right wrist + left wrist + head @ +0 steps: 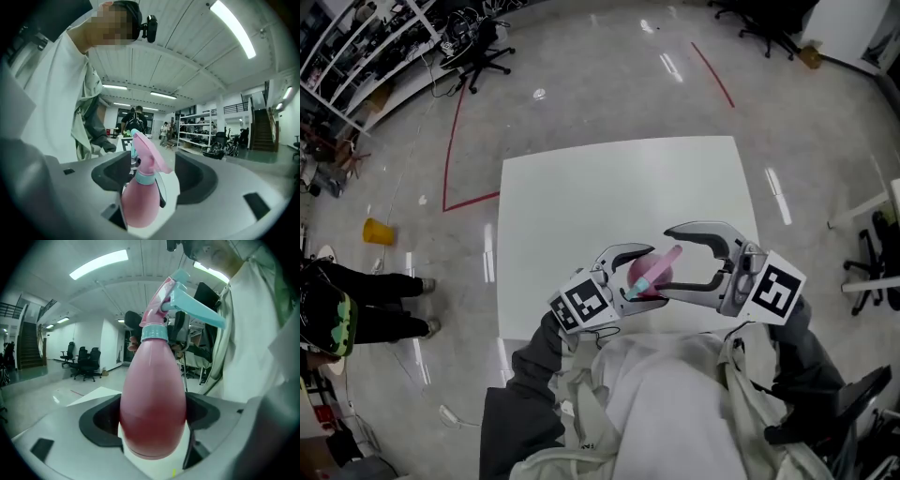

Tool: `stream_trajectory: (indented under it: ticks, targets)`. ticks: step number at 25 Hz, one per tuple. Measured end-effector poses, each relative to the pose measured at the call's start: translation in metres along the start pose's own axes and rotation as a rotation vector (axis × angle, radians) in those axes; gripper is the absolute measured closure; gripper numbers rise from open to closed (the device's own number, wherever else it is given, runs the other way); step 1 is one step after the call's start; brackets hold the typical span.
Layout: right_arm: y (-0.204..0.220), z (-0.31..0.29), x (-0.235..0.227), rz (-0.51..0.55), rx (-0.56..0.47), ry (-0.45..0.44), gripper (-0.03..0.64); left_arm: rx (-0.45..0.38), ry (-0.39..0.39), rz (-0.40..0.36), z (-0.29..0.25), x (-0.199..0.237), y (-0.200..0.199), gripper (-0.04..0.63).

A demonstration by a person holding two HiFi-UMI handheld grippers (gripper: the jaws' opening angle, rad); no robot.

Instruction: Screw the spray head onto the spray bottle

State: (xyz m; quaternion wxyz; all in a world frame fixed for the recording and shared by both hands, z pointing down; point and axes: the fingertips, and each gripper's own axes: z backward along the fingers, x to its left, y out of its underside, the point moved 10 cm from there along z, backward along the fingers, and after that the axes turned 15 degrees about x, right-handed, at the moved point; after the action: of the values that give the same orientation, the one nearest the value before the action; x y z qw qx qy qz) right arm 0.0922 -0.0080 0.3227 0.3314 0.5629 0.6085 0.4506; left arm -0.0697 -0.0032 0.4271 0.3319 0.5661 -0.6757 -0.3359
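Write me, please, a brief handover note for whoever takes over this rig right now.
Left gripper: shut on the pink spray bottle, held above the white table.
Right gripper: open, jaws apart around the bottle's top end, not pressing on it.
Done: the spray head sits on the bottle's neck, with the teal collar down on it.
Left: I cannot tell whether the collar is fully tight. Probably regrip the spray head and give a check turn, then set the bottle down.
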Motion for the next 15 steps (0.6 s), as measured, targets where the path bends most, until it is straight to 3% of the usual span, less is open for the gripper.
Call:
stream_trajectory:
  ticks: [2, 3, 7, 11, 13, 15]
  targets:
    - [0.0, -0.005, 0.0, -0.011, -0.021, 0.015, 0.352, -0.004, -0.018, 0.012, -0.006, 0.002, -0.002, 0.193]
    - [0.002, -0.005, 0.0, -0.018, -0.027, 0.052, 0.419, -0.015, -0.038, 0.031, -0.008, 0.005, -0.001, 0.193]
    - [0.01, -0.007, -0.003, -0.145, -0.048, 0.167, 0.547, -0.038, -0.185, 0.138, -0.006, 0.015, 0.009, 0.193]
    - [0.012, -0.021, 0.002, -0.421, 0.007, 0.411, 0.555, 0.128, -0.454, 0.228, -0.016, 0.019, 0.016, 0.193]
    - [0.009, -0.024, 0.013, -0.469, -0.016, 0.445, 0.554, 0.139, -0.489, 0.251, -0.022, 0.017, 0.015, 0.193]
    - [0.005, -0.021, 0.021, -0.424, -0.041, 0.422, 0.554, 0.104, -0.458, 0.27, -0.02, 0.017, 0.012, 0.193]
